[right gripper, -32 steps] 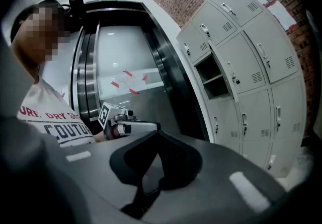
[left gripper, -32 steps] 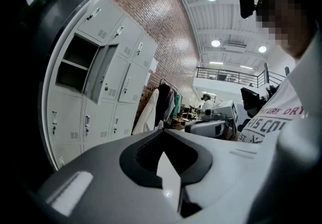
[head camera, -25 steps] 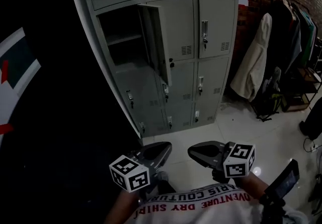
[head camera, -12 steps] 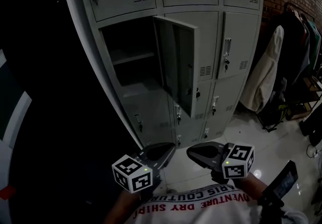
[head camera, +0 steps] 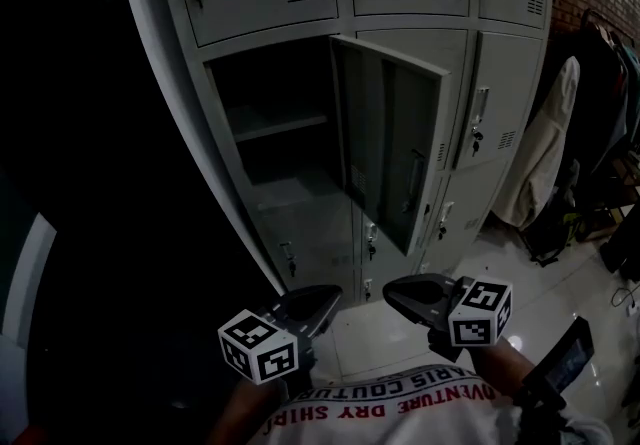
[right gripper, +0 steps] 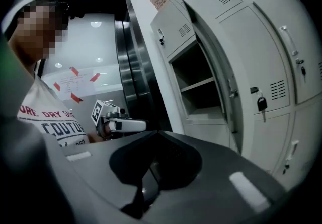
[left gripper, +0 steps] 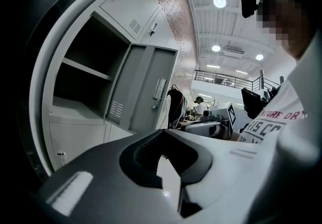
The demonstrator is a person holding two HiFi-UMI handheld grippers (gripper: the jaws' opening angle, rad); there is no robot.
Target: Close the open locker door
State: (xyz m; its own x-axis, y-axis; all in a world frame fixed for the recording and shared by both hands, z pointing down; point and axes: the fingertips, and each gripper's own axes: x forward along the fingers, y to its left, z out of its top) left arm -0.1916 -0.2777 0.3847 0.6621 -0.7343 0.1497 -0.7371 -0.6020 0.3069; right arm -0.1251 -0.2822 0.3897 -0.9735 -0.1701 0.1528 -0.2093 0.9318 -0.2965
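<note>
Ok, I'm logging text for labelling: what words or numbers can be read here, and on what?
"VENTURE DRY SHIR", cut off: on the shirt.
"COUTU", cut off: same shirt, the line beside it.
Wall papers: too blurred to read.

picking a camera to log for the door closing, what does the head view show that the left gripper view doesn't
Head view only: the floor, the coats and the lower lockers.
Left gripper view only: the left gripper with its jaws together on nothing, the ceiling lights and a railing.
Both: the open locker, its shelf, the door swung wide, and the right gripper.
</note>
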